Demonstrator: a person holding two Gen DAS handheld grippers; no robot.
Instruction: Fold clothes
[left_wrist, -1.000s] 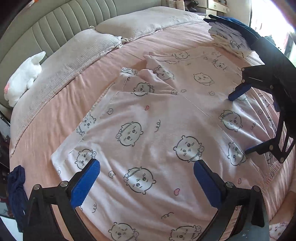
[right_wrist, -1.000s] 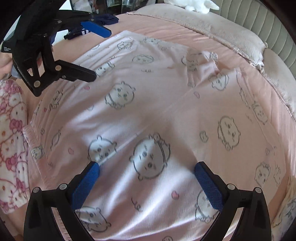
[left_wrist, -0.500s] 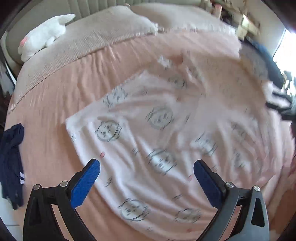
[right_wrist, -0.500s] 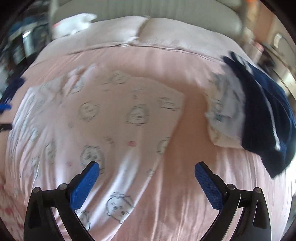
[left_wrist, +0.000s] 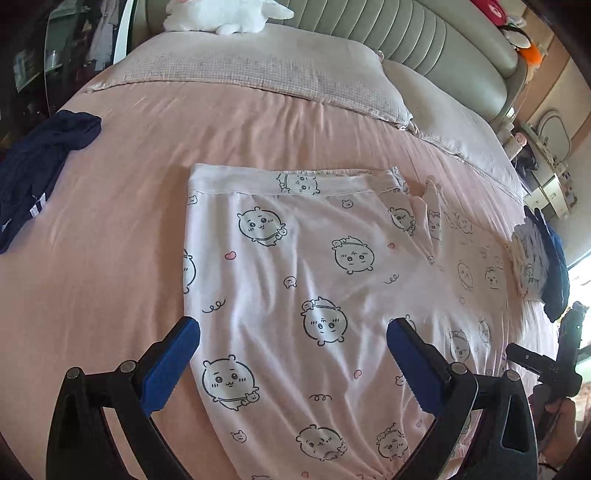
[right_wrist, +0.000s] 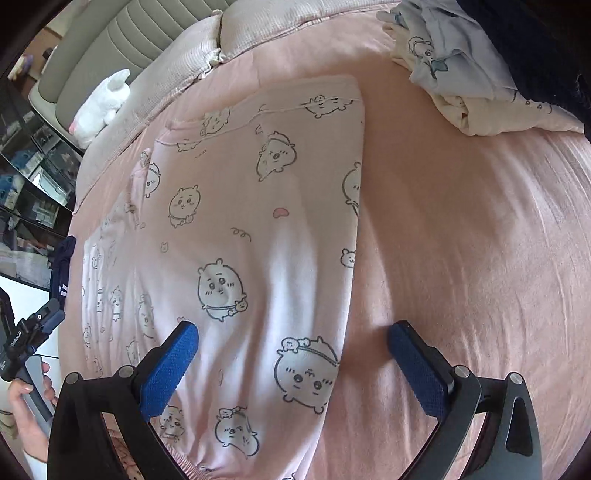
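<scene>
Pale pink pyjama trousers (left_wrist: 314, 280) printed with cartoon faces lie spread flat on the pink bed, waistband toward the pillows. My left gripper (left_wrist: 293, 360) hovers open over the left leg near its outer edge, with nothing between its blue pads. In the right wrist view the same trousers (right_wrist: 240, 240) fill the left half. My right gripper (right_wrist: 291, 365) is open above the right leg's outer edge, one pad over cloth and one over bare sheet. Each gripper shows small at the other view's edge.
A folded pile of pale printed clothes and a navy garment (right_wrist: 480, 74) sits at the bed's right side. Another navy garment (left_wrist: 40, 158) lies at the left. Pillows (left_wrist: 258, 70) and a white plush toy (left_wrist: 221, 14) line the headboard. Pink sheet (right_wrist: 461, 240) lies bare beside the trousers.
Both grippers have swung apart from the middle of the garment to its outer edges, left toward the left leg and right toward the right leg. Both stay open.
</scene>
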